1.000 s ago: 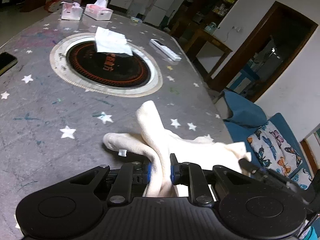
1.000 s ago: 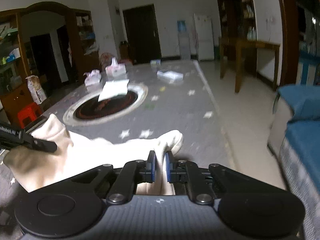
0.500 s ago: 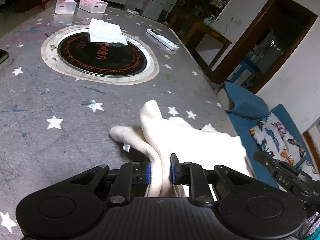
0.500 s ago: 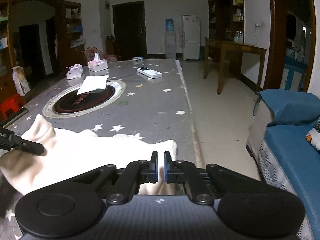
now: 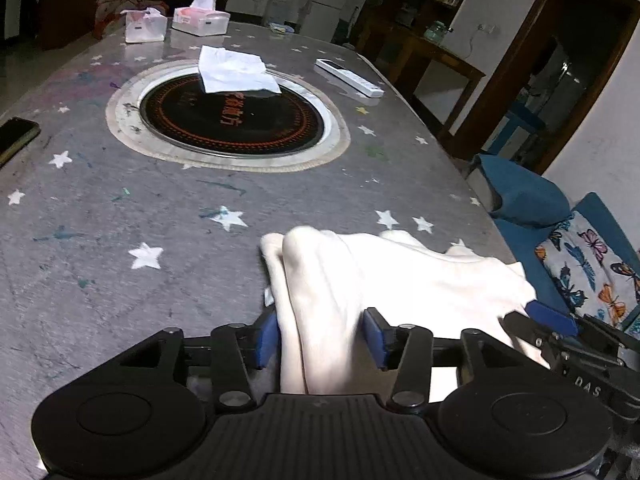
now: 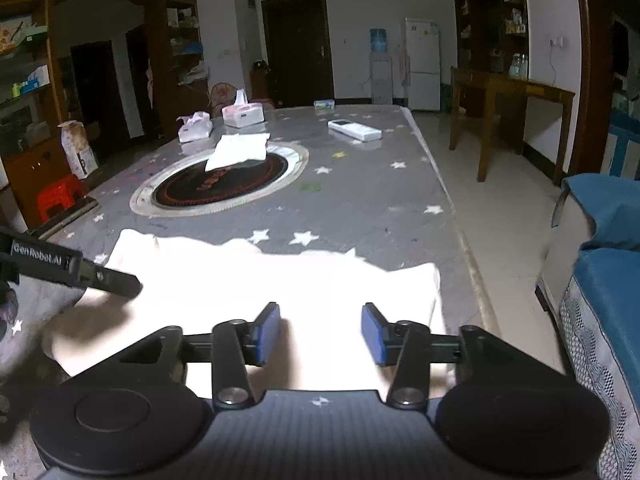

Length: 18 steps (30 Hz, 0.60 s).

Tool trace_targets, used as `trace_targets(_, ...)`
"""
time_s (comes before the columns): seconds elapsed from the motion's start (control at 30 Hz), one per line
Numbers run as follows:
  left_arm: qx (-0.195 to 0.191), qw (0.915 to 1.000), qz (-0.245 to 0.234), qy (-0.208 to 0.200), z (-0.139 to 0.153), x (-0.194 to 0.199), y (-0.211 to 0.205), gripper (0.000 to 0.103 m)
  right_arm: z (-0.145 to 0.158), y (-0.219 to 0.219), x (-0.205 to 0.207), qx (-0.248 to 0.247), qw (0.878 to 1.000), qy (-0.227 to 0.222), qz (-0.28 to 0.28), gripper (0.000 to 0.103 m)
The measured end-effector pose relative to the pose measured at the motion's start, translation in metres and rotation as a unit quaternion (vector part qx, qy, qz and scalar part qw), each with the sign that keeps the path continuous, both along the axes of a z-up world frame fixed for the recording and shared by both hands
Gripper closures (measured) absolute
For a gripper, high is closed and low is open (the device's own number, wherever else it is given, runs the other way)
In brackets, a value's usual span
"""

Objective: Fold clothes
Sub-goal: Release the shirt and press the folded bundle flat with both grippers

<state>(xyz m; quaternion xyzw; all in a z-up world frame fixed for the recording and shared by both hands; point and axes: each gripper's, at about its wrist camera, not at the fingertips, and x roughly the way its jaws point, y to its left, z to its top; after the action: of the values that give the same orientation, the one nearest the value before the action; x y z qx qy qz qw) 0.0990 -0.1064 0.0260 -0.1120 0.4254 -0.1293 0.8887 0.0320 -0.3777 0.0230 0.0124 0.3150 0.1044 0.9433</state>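
Both the left gripper [image 5: 322,336] and the right gripper [image 6: 320,334] are matte black, with blue pads [image 6: 269,332] on the jaws, ribbed central housings, round side discs and silver pivot screws; white lettering marks their flanks.

The garment [image 6: 272,292] lies on the table's [image 6: 360,200] near edge — the round inset [image 6: 220,180] behind it, the sofa [image 6: 608,280] to the right.

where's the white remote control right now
The white remote lies on the far right part of the star-patterned table, beyond the round cooktop and its white paper; both views show it.
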Motion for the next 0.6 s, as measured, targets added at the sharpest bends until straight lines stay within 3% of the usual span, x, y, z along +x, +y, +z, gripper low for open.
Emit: trace_targets(0.6, 0.044, 0.9986, 0.005, -0.030, 0.010, 0.013, -0.002, 0.032, -0.006, 0.008, 0.003, -0.006, 1.000, -0.008, 0.010, 0.033)
